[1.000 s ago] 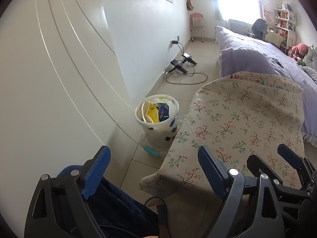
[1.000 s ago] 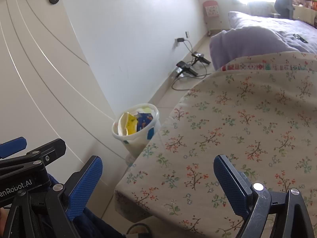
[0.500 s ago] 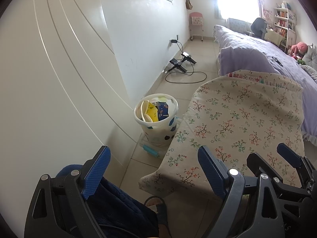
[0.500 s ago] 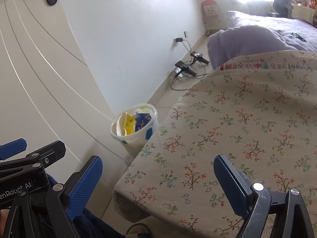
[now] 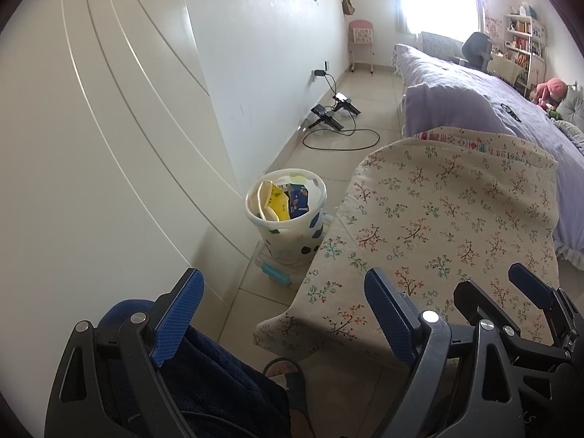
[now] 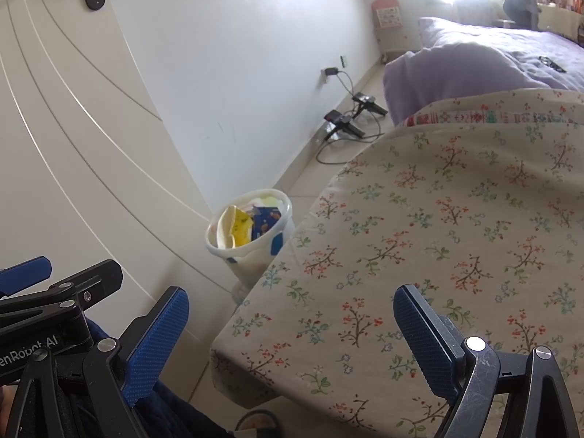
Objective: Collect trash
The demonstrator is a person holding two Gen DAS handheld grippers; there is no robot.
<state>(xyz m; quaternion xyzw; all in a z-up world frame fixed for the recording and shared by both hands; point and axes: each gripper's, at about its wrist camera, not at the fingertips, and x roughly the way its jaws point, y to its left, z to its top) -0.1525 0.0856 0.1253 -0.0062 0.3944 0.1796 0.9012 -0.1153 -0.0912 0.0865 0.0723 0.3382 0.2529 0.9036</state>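
Little has moved since the earlier frames: both views have drifted only slightly, so the bin sits a touch lower and nearer in each, and both grippers stay spread with nothing between their blue pads. White wardrobe doors (image 5: 91,138) with curved grooves fill the left side, meeting a white wall (image 5: 262,54). A bed (image 5: 467,87) under a lilac cover runs along the far right toward a bright window. Nearer, a table (image 6: 456,241) draped in a floral cloth spreads ahead of the right gripper (image 6: 292,339). On the tiled floor, between the wardrobe and the table's edge, stands the bin (image 5: 288,233), white with blue spots, holding 1 yellow wrapper (image 5: 277,204), 1 blue packet (image 5: 299,200) and some pale paper. Beyond it, black cables (image 5: 335,135) trail from a wall socket. Left gripper (image 5: 284,314) hangs above a dark blue garment and a sandalled foot (image 5: 288,376).
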